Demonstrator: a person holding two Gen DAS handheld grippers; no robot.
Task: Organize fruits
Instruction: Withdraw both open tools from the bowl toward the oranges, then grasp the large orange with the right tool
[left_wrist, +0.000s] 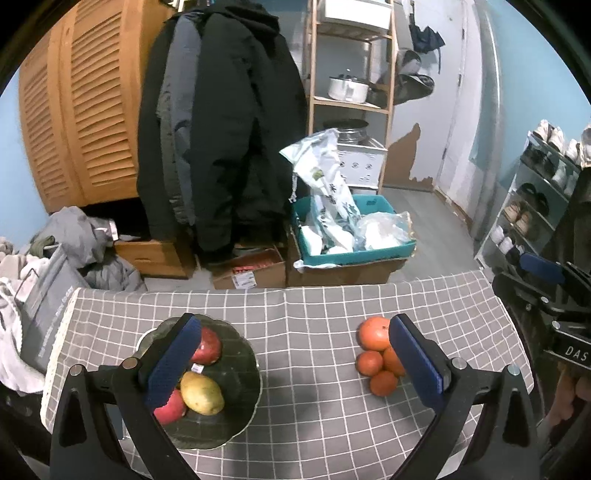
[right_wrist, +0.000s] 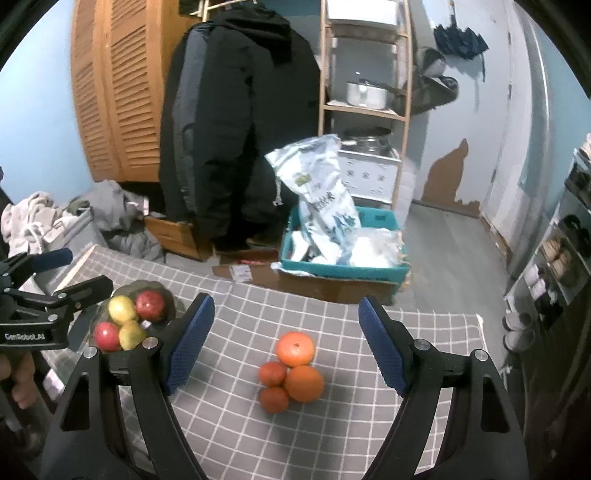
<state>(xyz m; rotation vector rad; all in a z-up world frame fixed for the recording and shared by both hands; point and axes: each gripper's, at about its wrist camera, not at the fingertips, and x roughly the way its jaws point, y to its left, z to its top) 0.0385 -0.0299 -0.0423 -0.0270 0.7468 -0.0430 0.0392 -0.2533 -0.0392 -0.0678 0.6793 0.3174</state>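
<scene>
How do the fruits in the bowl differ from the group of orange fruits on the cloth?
The bowl fruits are red and yellow; the orange fruits are all orange. The first sit in a dark bowl; the second lie directly on the checked cloth. Both are groups of four, with members touching.

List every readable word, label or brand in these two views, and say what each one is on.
"GenRobot.AI": on the left claw body, right wrist view.
"DAS", cut off by the frame edge: on the right claw body, left wrist view.
Too small or blurred to read: fruit sticker, printed white bag, cardboard box label, grey bin lettering.
</scene>
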